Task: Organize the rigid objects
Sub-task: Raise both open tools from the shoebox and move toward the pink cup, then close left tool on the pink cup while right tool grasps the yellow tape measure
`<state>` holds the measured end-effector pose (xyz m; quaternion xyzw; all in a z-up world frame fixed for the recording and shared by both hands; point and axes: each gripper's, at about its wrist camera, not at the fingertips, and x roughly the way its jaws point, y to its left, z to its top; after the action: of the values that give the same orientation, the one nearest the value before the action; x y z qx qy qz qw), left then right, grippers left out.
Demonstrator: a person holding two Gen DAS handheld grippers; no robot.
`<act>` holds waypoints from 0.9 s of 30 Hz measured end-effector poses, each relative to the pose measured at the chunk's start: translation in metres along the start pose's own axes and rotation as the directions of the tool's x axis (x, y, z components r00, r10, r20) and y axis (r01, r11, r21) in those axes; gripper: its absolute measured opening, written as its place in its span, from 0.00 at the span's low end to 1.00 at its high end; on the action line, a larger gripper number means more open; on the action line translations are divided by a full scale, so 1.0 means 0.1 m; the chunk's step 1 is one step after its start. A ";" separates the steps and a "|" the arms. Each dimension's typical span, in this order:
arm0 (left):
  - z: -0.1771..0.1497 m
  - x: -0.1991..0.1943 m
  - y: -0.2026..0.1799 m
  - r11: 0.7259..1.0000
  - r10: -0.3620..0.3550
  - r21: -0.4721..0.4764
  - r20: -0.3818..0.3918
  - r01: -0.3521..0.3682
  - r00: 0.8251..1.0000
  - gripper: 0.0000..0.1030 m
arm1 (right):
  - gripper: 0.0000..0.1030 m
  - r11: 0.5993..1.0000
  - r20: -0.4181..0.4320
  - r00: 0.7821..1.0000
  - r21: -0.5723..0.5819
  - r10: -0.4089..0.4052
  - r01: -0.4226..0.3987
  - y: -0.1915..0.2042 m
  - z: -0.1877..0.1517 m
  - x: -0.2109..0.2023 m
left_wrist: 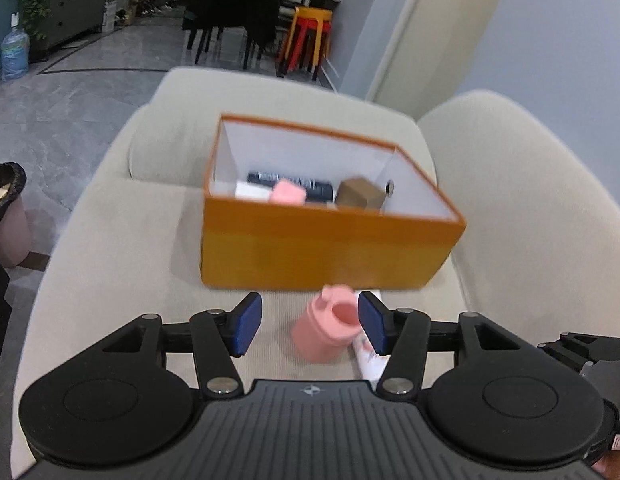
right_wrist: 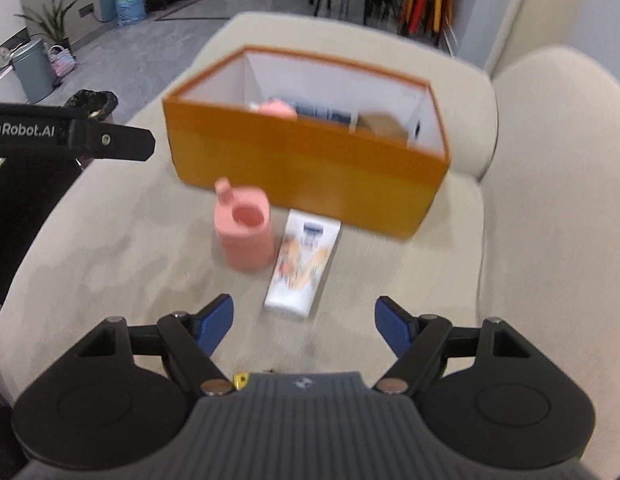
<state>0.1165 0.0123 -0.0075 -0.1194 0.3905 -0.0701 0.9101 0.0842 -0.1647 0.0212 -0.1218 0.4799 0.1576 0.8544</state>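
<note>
Left tool (left_wrist: 310, 322) spread wide around the pink cup (left_wrist: 327, 328), right tool (right_wrist: 304, 326) gaping and empty: we judge the pick-up is just starting.

The cup stands upright on the sofa cushion (right_wrist: 130, 248), just before the orange box (right_wrist: 310, 168), with the white tube (right_wrist: 304, 264) beside it. Next we must close on the cup and lift it over the box's near wall; the tube crowds one finger.

Beige sofa (left_wrist: 110, 240); grey marble floor (left_wrist: 70, 100); black chairs (left_wrist: 234, 8); stacked stools (left_wrist: 310, 40); water jug (left_wrist: 14, 54).
</note>
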 end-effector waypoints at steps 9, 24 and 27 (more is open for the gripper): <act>-0.34 0.44 -0.15 0.998 0.003 0.068 -0.081 0.003 0.997 0.62 | 0.75 0.989 -0.093 0.995 0.147 0.031 -0.017 -0.01 -0.39 0.45; -0.37 0.99 -0.38 0.992 0.063 0.112 -0.063 -0.056 0.996 0.75 | 0.75 0.965 -0.148 0.988 0.263 0.032 0.008 0.06 -0.66 0.71; -0.36 1.10 -0.33 0.994 0.075 0.089 -0.065 -0.069 0.995 0.75 | 0.75 0.964 -0.166 0.986 0.267 0.031 0.015 0.07 -0.67 0.77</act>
<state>0.1647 -0.0498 -0.0982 -0.0632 0.4218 -0.0578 0.9026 0.0663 -0.1705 -0.0796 -0.0163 0.5680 0.0841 0.8186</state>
